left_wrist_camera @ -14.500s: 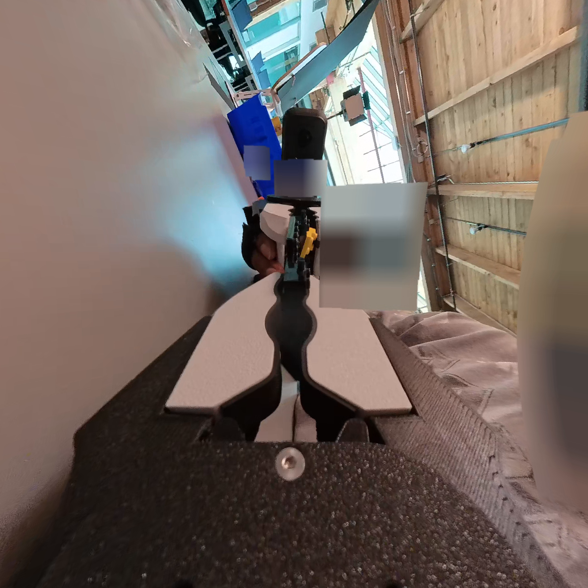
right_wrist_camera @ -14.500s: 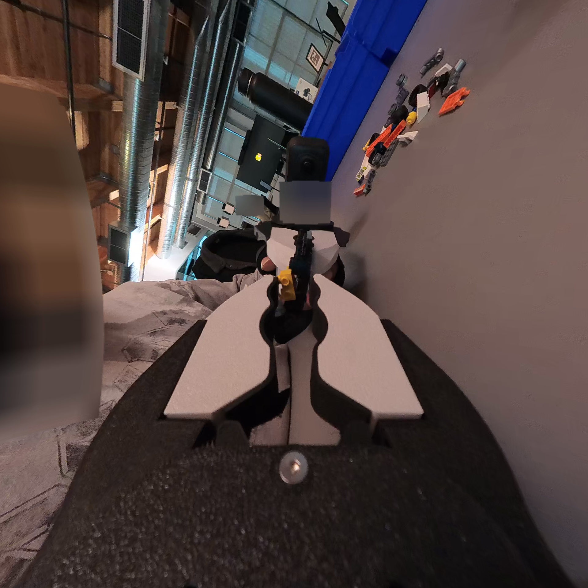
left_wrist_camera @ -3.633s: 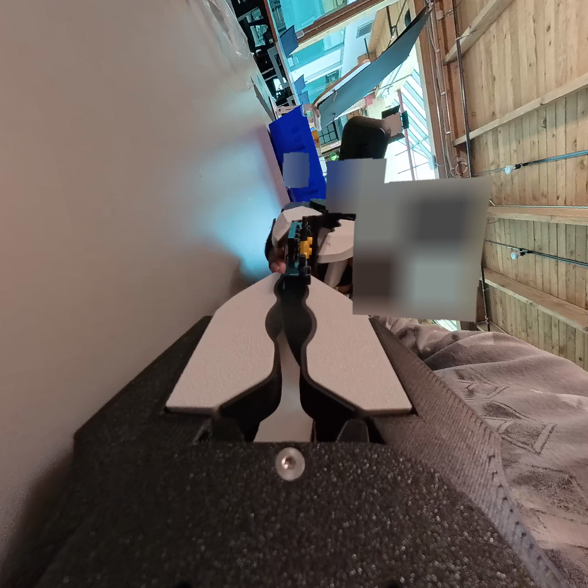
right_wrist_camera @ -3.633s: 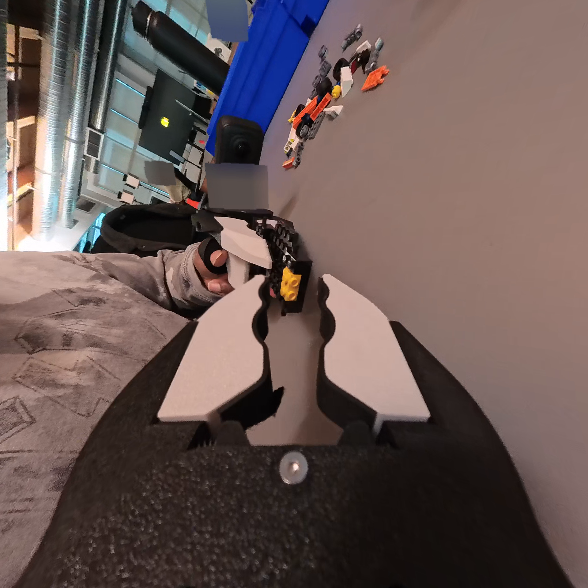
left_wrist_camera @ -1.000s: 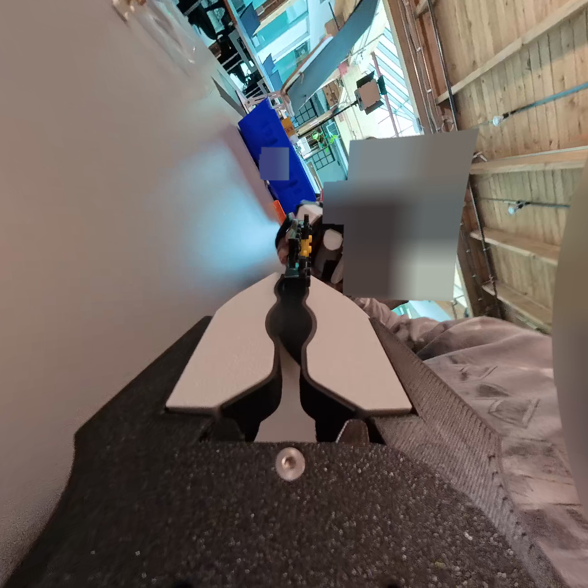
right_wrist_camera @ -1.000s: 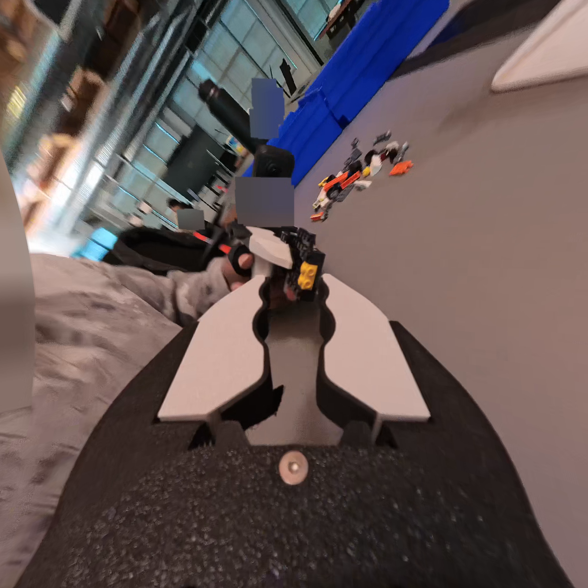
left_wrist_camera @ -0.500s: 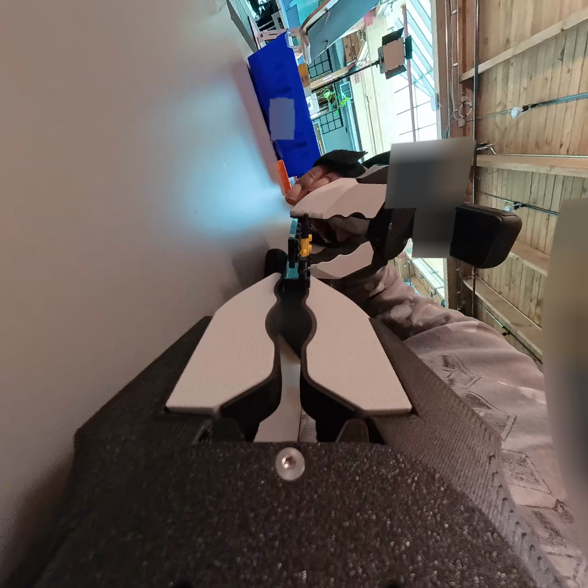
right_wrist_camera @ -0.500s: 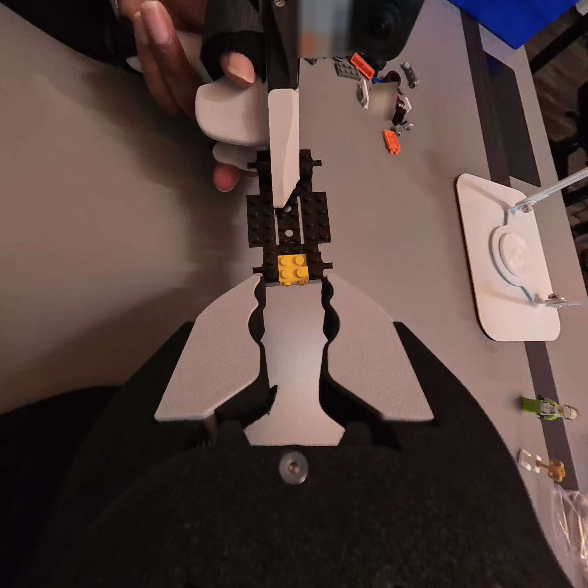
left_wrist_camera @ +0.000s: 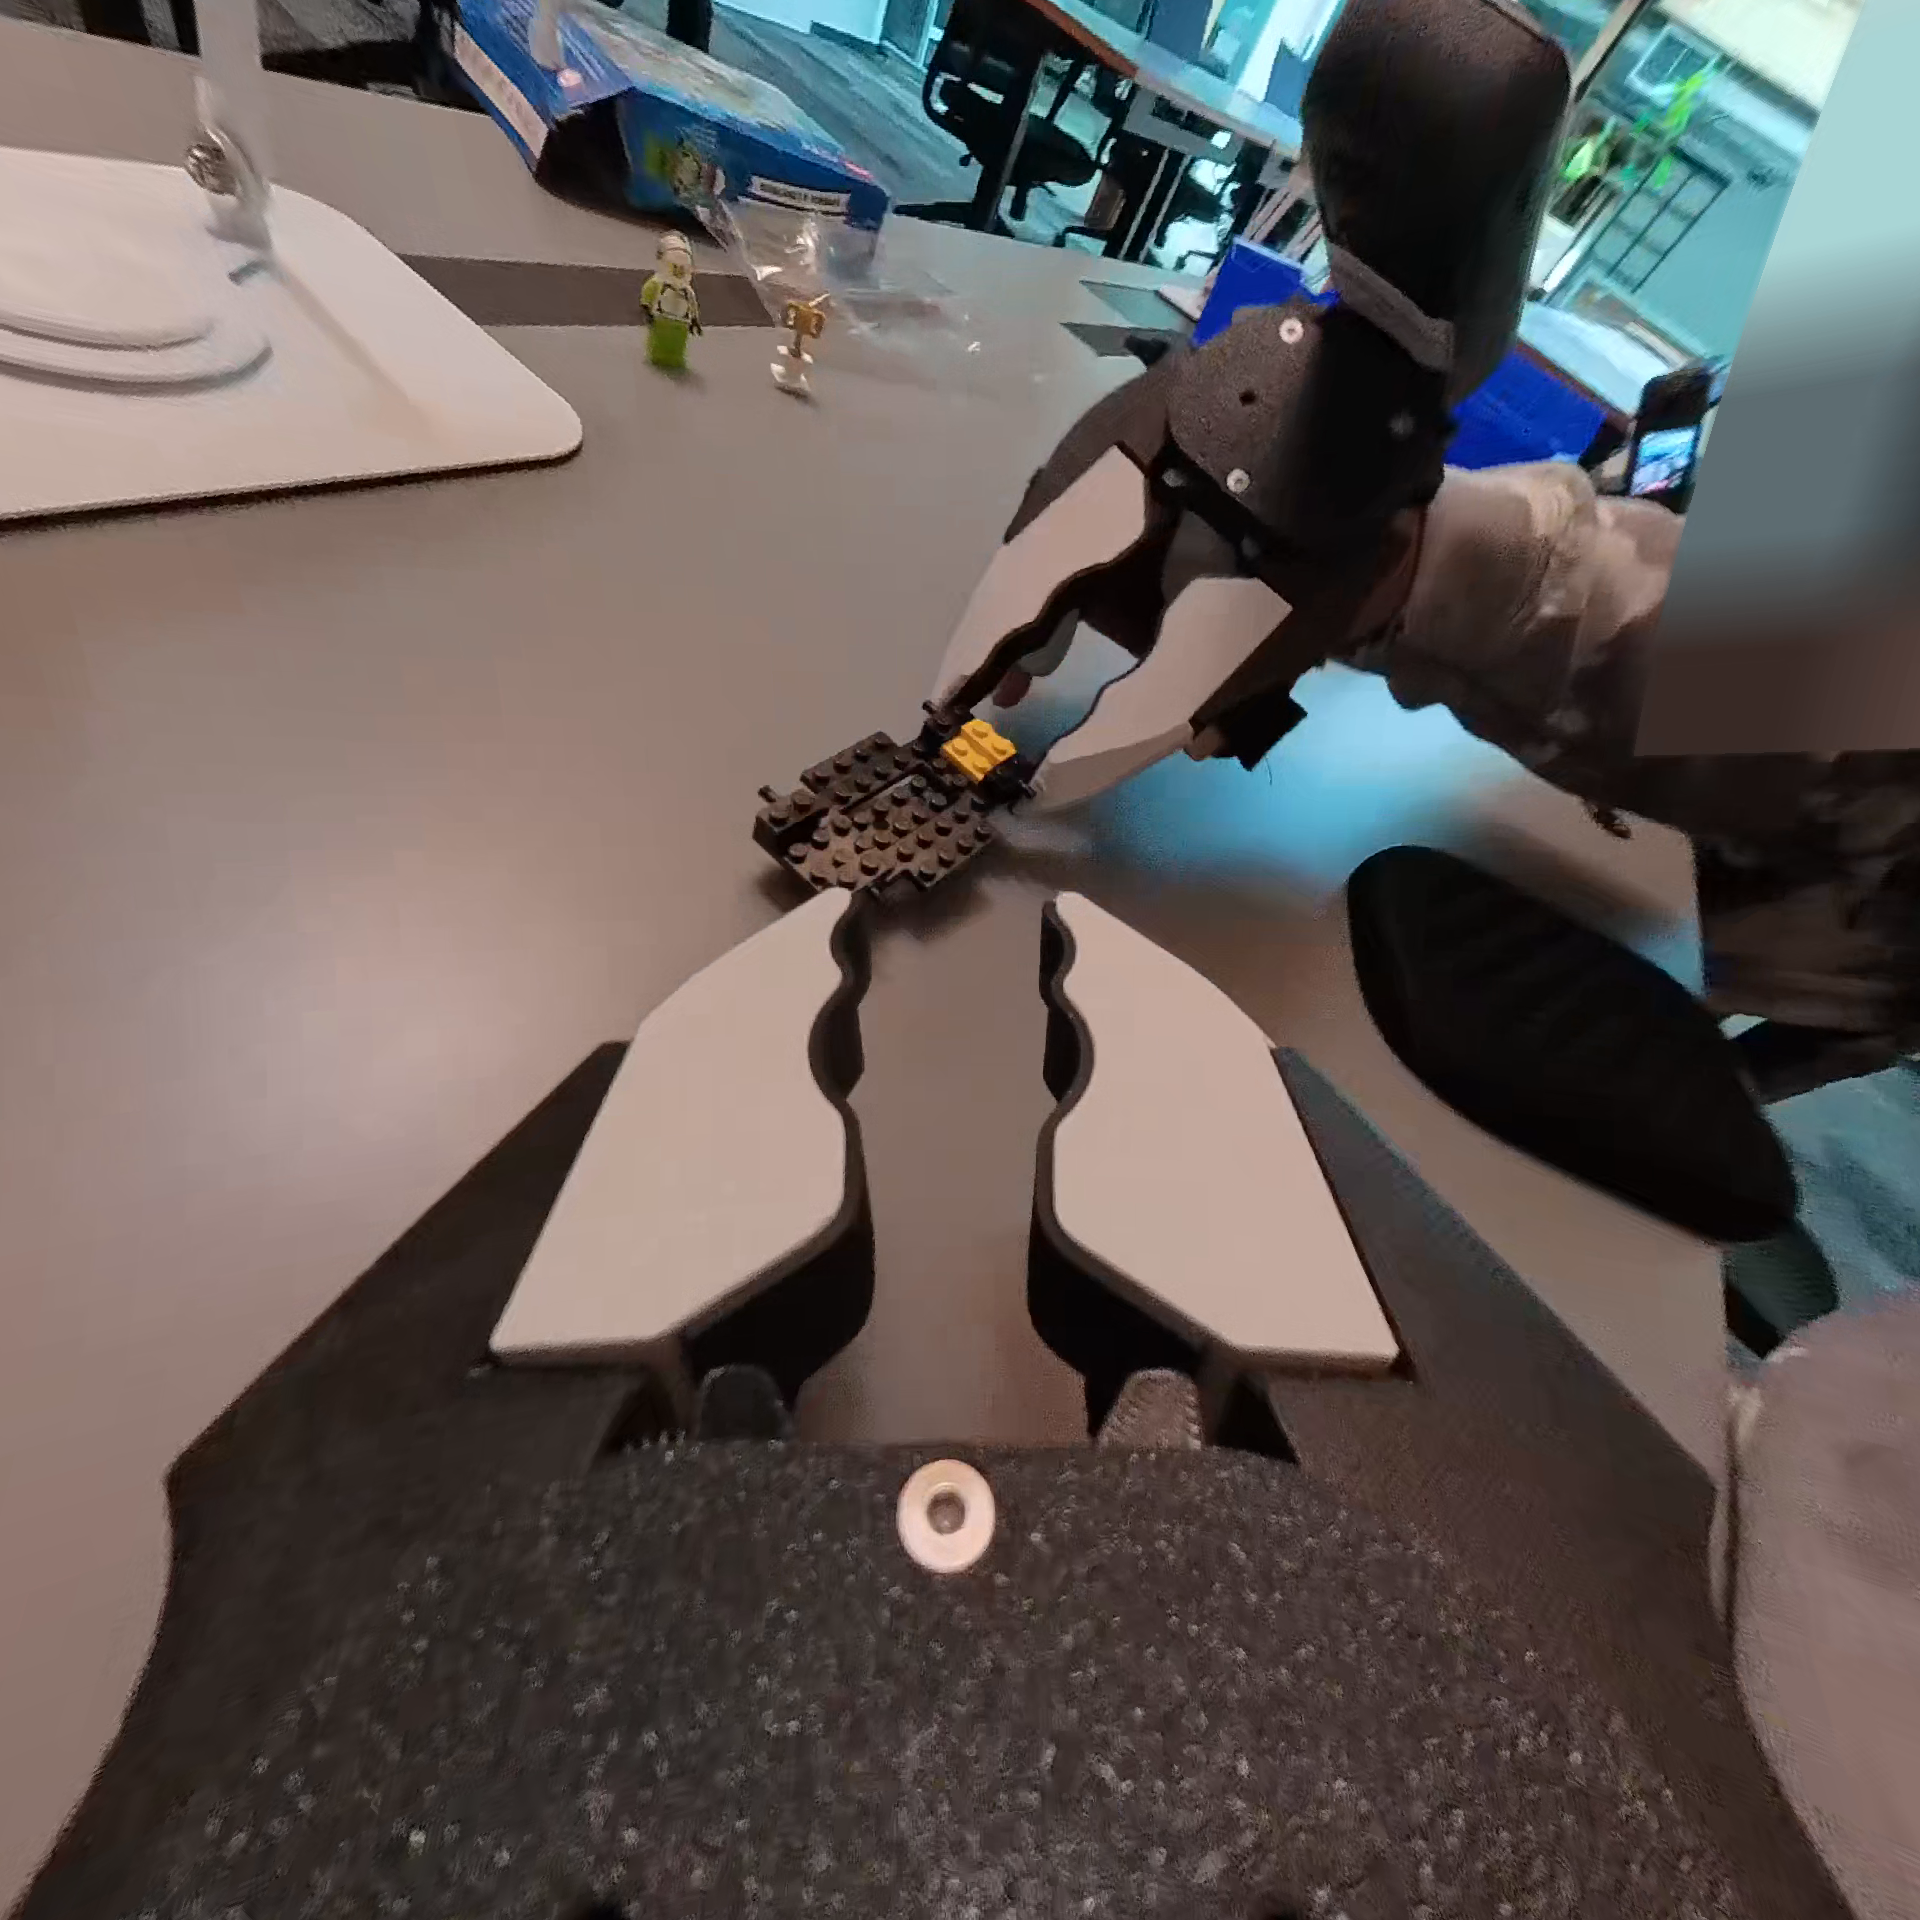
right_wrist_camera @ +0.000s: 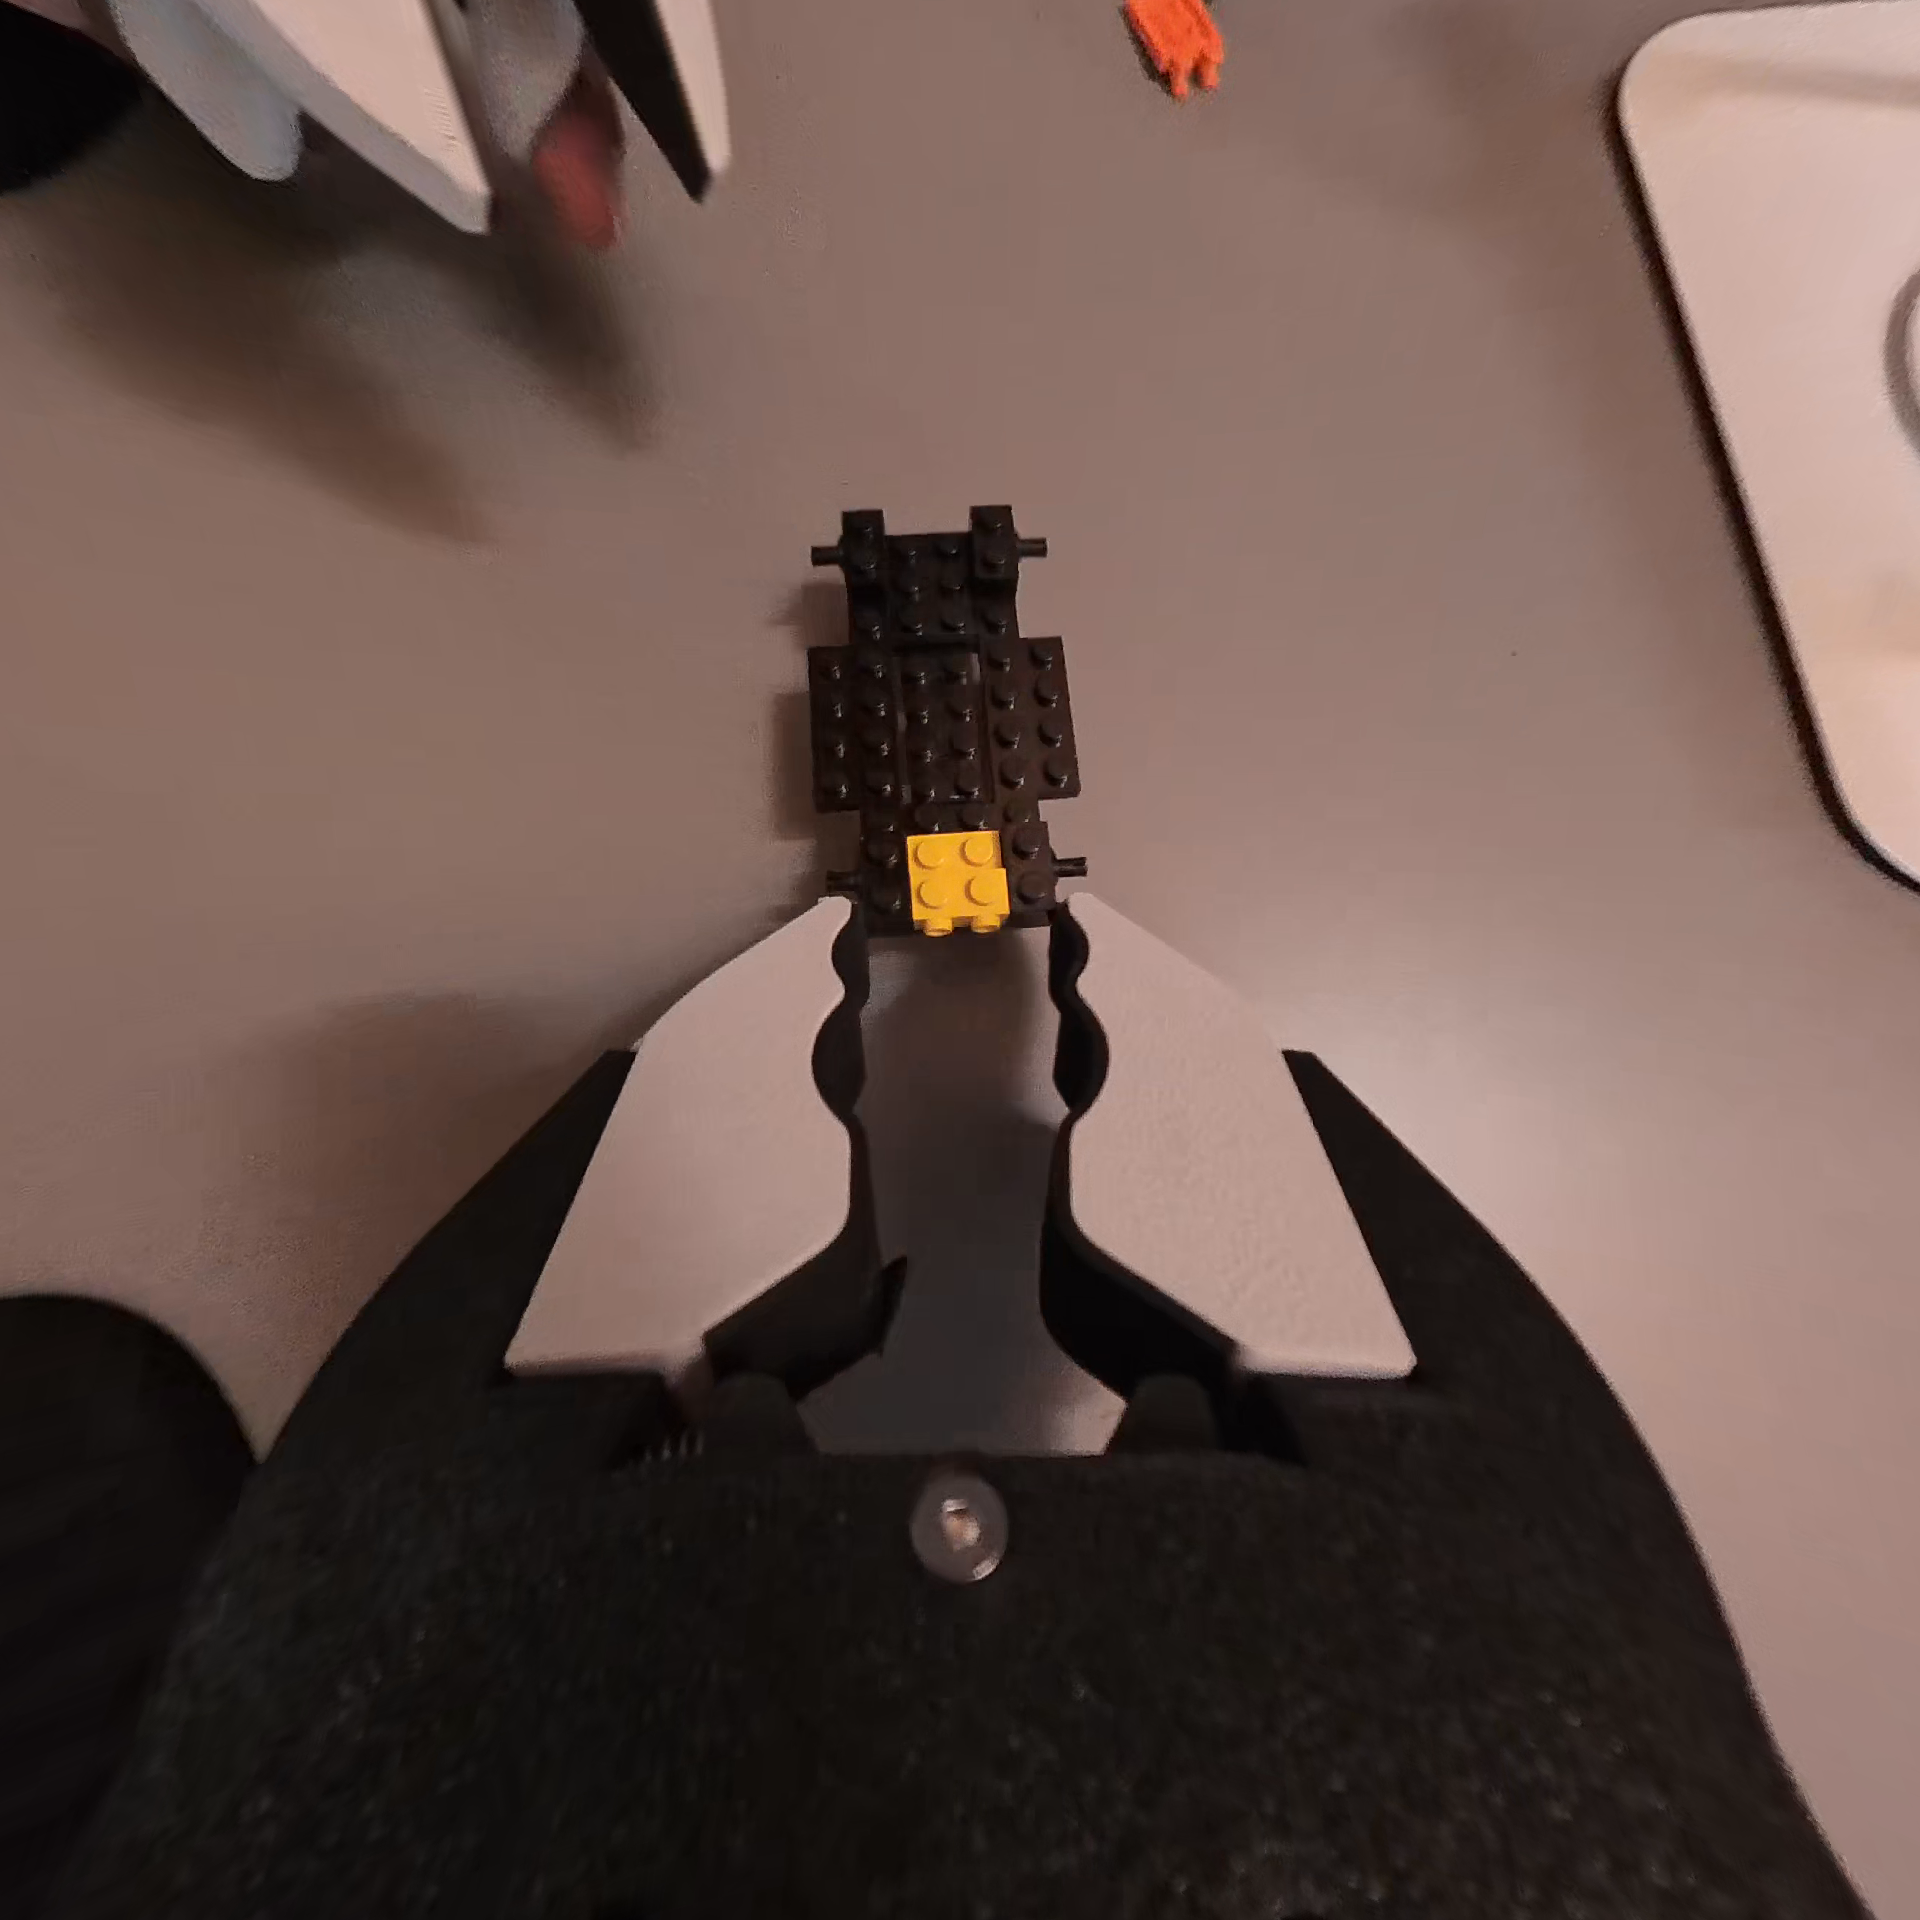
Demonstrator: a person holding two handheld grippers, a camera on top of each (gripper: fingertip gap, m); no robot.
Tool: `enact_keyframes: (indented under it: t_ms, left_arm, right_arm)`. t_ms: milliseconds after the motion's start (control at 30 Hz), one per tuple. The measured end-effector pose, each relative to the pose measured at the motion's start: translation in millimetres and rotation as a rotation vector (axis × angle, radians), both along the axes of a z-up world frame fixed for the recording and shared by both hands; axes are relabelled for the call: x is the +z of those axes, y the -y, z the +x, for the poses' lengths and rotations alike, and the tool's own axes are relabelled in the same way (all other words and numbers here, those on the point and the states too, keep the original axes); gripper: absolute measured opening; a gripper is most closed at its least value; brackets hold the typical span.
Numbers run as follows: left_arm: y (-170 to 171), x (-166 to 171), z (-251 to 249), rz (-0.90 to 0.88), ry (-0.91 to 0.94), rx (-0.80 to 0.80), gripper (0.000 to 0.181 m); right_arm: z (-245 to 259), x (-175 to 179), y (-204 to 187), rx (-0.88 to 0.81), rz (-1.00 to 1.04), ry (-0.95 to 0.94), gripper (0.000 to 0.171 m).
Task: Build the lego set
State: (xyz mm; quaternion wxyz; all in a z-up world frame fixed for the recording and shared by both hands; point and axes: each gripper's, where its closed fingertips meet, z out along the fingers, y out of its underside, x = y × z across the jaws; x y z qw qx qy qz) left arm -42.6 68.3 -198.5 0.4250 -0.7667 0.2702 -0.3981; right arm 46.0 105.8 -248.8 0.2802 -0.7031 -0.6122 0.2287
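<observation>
A black lego chassis (left_wrist_camera: 883, 810) with a yellow 2x2 brick (left_wrist_camera: 977, 748) on one end lies flat, studs up, on the grey table. My left gripper (left_wrist_camera: 945, 909) is open and empty, with its tips just short of the chassis's near end. In the right wrist view the chassis (right_wrist_camera: 940, 717) runs away from my right gripper (right_wrist_camera: 956, 909). That gripper is open, and its tips flank the end that bears the yellow brick (right_wrist_camera: 956, 883). The left wrist view shows the right gripper (left_wrist_camera: 997, 748) coming down from the right. The left gripper (right_wrist_camera: 468, 104) is a blur at top left.
A white base plate (left_wrist_camera: 260, 343) lies at the far left; it also shows at the right edge (right_wrist_camera: 1787, 416). A green minifigure (left_wrist_camera: 670, 312), a small gold-topped piece (left_wrist_camera: 800, 343), a clear bag (left_wrist_camera: 831, 249) and a blue box (left_wrist_camera: 675, 135) stand beyond. An orange piece (right_wrist_camera: 1179, 42) lies ahead.
My left gripper has let go of the chassis, opened and drawn back. The chassis, held on edge before, now lies flat on the table. The right gripper stays open over the yellow end.
</observation>
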Motion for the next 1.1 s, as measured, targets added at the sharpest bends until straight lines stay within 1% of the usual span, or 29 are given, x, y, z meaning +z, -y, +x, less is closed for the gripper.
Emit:
enact_keyframes:
  t_ms: [233, 333, 433, 500, 567, 633, 700, 767, 833, 933, 1033, 1100]
  left_arm:
    - [-1, -7, -1, -0.01, -0.019, 0.011, 0.028]
    - [-1, -9, -2, -0.009, -0.021, 0.012, 0.028]
    - [-1, -9, -1, -0.017, -0.016, 0.009, 0.028]
    - [-1, -8, -2, -0.001, -0.022, 0.012, 0.027]
    - [-2, -6, -4, 0.031, -0.033, 0.023, 0.025]
    - [-5, -5, -4, 0.062, -0.057, 0.029, 0.021]
    - [-9, -12, -4, 0.079, -0.12, 0.029, 0.017]
    - [-15, -23, -1, 0.089, -0.214, 0.011, 0.015]
    - [-19, -38, 3, 0.127, -0.362, -0.062, 0.018]
    - [-29, -47, 10, 0.231, -0.504, -0.132, 0.025]
    - [-39, -52, 13, 0.262, -0.581, -0.166, 0.029]
    - [-45, -55, 13, 0.277, -0.615, -0.172, 0.028]
  right_arm:
    - [-4, -11, -16, 0.057, 0.014, 0.092, 0.033]
    - [-3, -12, -19, 0.065, 0.016, 0.098, 0.034]
    - [5, -6, -22, 0.056, 0.042, 0.108, 0.046]
    - [13, 8, -24, 0.006, 0.066, 0.059, 0.051]
    - [19, 24, -23, -0.073, 0.093, -0.037, 0.049]
    - [20, 38, -18, -0.155, 0.108, -0.146, 0.044]
    - [18, 38, -12, -0.178, 0.117, -0.187, 0.044]
    - [13, 27, -9, -0.148, 0.101, -0.167, 0.046]
    - [11, 13, -13, -0.102, 0.085, -0.106, 0.049]
    - [7, 0, -22, -0.041, 0.046, -0.047, 0.048]
    - [2, -5, -27, -0.014, 0.034, -0.006, 0.047]
    - [0, -8, -27, -0.014, 0.025, 0.005, 0.044]
